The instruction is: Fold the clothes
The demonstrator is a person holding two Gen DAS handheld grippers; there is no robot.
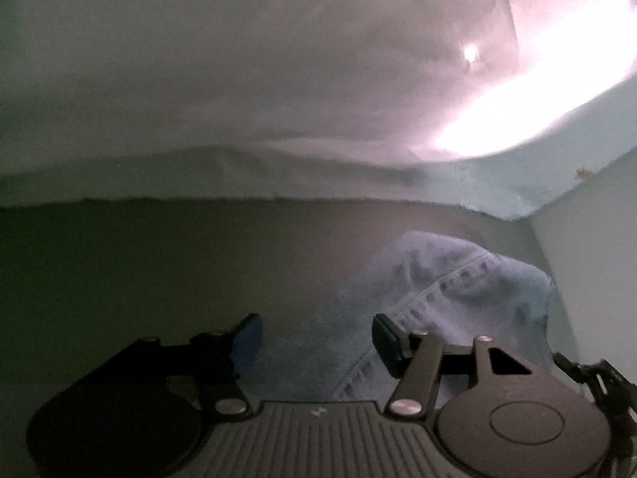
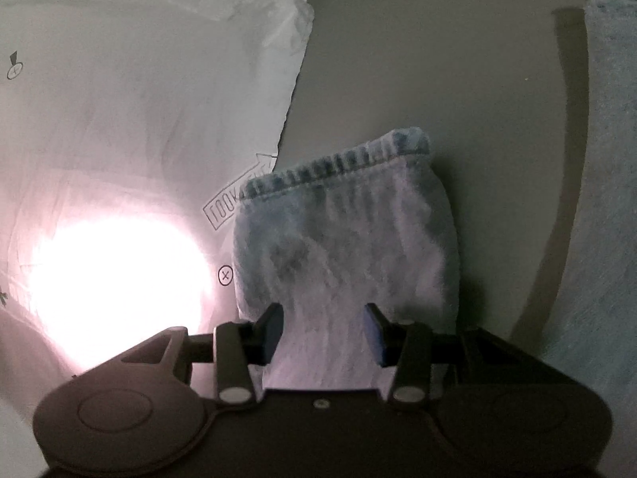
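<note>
Right claw [image 2: 323, 332] clenched on denim leg [image 2: 342, 239]; left claw [image 1: 316, 340] released above denim [image 1: 458, 279].

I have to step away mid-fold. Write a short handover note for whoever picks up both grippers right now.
Left gripper: open, nothing between the fingers; denim jeans lie just ahead and below on the grey surface.
Right gripper: jeans leg runs between the fingers, hem away from the camera; a firm grip is not certain.
White printed sheet lies alongside.
Done: no finished fold visible.
Left: secure both grips, fold the jeans.
</note>
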